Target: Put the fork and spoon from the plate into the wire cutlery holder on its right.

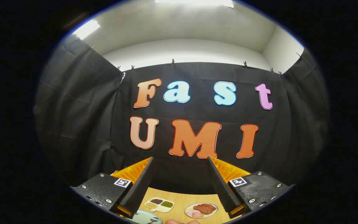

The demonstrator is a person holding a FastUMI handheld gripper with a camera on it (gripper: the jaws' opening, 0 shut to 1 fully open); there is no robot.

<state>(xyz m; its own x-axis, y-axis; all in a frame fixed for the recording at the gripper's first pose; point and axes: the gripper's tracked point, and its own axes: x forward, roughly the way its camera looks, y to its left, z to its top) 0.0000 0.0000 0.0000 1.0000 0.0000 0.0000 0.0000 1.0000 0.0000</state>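
1. Down low, just past the left finger, there's the rim of a pale green plate (141,217) on the wooden table (179,199), with what looks like a spoon (153,220) bowl on it. Can't make out the fork.
2. The gripper (180,161) is spread wide, nothing between the fingers, held high and aimed at the booth wall.
3. Right of that: two food picture cards, a sectioned tray card (159,204) and a meat plate card (201,209).
4. Looks like the very start, nothing picked yet. The next move probably needs a tilt down toward the plate. I can't spot the wire holder.
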